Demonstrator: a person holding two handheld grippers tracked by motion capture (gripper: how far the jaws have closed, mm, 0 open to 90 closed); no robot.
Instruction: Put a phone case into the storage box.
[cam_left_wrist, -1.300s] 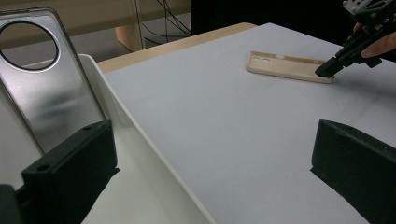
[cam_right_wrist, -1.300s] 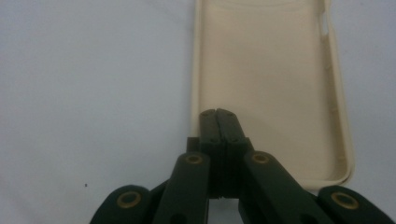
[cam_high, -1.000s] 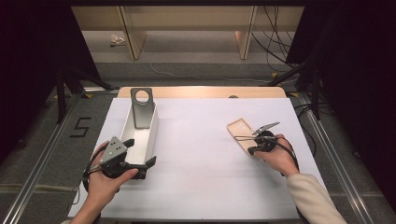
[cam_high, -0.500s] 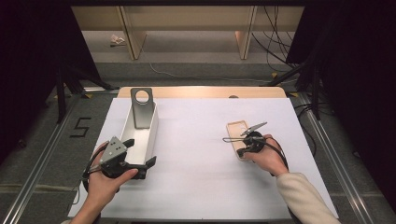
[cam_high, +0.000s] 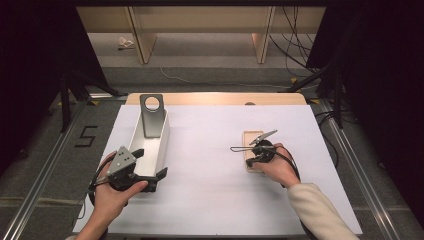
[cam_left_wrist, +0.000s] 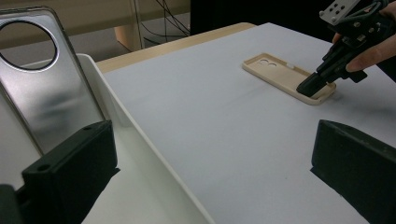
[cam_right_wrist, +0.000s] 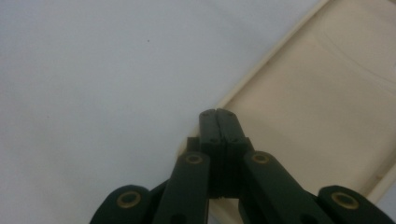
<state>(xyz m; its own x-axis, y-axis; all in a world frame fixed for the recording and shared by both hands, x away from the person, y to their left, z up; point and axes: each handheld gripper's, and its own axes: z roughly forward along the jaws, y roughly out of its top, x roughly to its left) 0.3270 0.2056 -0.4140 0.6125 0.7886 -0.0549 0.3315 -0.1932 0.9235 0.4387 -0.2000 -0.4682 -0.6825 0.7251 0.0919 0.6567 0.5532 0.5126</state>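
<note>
Our right gripper (cam_high: 252, 161), jaws closed and empty, presses on the beige phone case (cam_left_wrist: 288, 77) lying flat on the white surface (cam_high: 210, 165); our left gripper (cam_high: 142, 170), jaws open, straddles the white bin's (cam_high: 159, 145) wall; case not yet lifted

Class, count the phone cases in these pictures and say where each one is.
2. A beige case lies flat on the white table, under the right hand-held gripper. A clear case leans upright in the white bin at left.

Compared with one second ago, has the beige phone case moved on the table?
Yes. The beige phone case has shifted left, toward the white tray, and turned straighter, with the shut right gripper on its near end.
</note>
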